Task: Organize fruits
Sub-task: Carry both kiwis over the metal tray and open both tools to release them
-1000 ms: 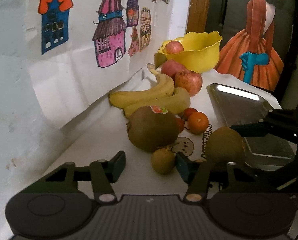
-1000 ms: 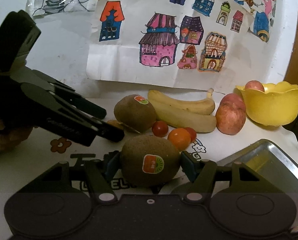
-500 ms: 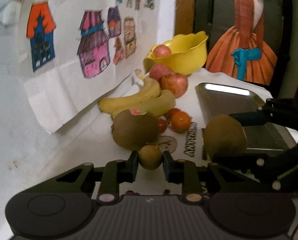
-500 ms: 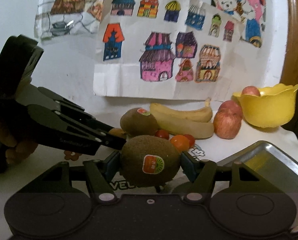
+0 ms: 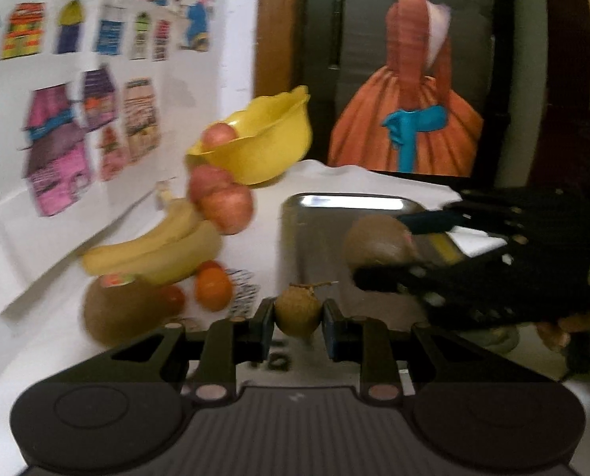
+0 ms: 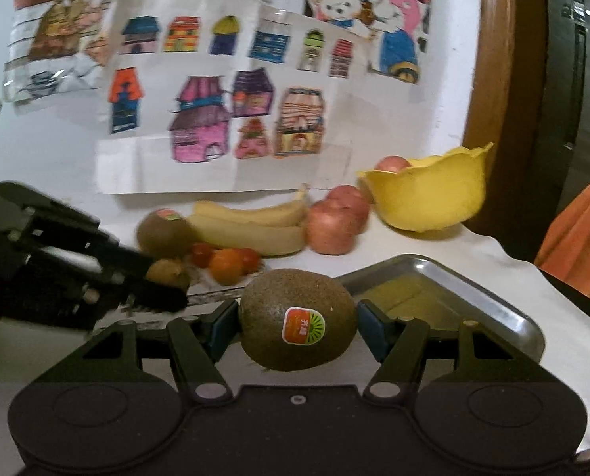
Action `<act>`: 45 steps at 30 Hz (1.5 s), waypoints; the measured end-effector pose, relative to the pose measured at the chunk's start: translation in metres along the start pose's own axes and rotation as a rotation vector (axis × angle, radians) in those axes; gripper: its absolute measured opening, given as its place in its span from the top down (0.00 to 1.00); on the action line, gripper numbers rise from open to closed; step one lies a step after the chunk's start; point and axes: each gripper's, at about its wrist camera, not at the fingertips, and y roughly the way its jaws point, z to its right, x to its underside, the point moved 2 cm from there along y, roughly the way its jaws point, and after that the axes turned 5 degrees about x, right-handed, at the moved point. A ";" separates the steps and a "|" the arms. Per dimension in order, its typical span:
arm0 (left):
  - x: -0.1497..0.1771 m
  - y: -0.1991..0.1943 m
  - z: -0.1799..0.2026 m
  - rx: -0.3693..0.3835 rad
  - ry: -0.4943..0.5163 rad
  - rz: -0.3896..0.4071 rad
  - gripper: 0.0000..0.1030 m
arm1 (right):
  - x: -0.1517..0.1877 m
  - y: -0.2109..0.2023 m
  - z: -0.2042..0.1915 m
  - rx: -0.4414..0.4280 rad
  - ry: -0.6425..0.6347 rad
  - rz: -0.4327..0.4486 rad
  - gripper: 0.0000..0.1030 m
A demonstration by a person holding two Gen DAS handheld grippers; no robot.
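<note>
Meanwhile, left gripper [image 5: 298, 319] clamped on small brown fruit [image 5: 297, 314], right gripper [image 6: 297, 327] gripping stickered kiwi [image 6: 297, 319], steel tray [image 6: 493, 309] just beyond, 2 bananas [image 6: 251, 226] far left.

The left tool [image 5: 298, 319] has its two fingers closed tight on a small round brown fruit [image 5: 298, 314], one blue pad on each side. The right tool [image 6: 297, 327] squeezes a big kiwi [image 6: 297, 319] between its fingers. In the left wrist view, the right tool sits off to the right, with bits of the person's hand [image 5: 572, 317] showing behind it. The two tools are near each other.
</note>
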 end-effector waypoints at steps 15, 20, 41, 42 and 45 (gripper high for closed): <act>0.005 0.035 0.010 0.025 0.023 -0.056 0.72 | -0.005 0.055 0.027 -0.020 0.052 -0.068 0.35; 0.006 0.035 0.008 0.022 0.021 -0.057 0.72 | -0.004 0.060 0.019 -0.022 0.032 -0.090 0.35; 0.007 0.016 0.011 0.010 0.008 -0.011 0.38 | -0.009 0.034 0.021 0.012 0.031 -0.009 0.20; 0.006 0.012 0.011 0.007 0.006 -0.001 0.33 | -0.009 0.029 0.021 0.016 0.037 0.001 0.19; 0.006 -0.006 0.010 -0.010 -0.010 0.048 0.16 | -0.009 0.008 0.020 0.031 0.043 0.034 0.11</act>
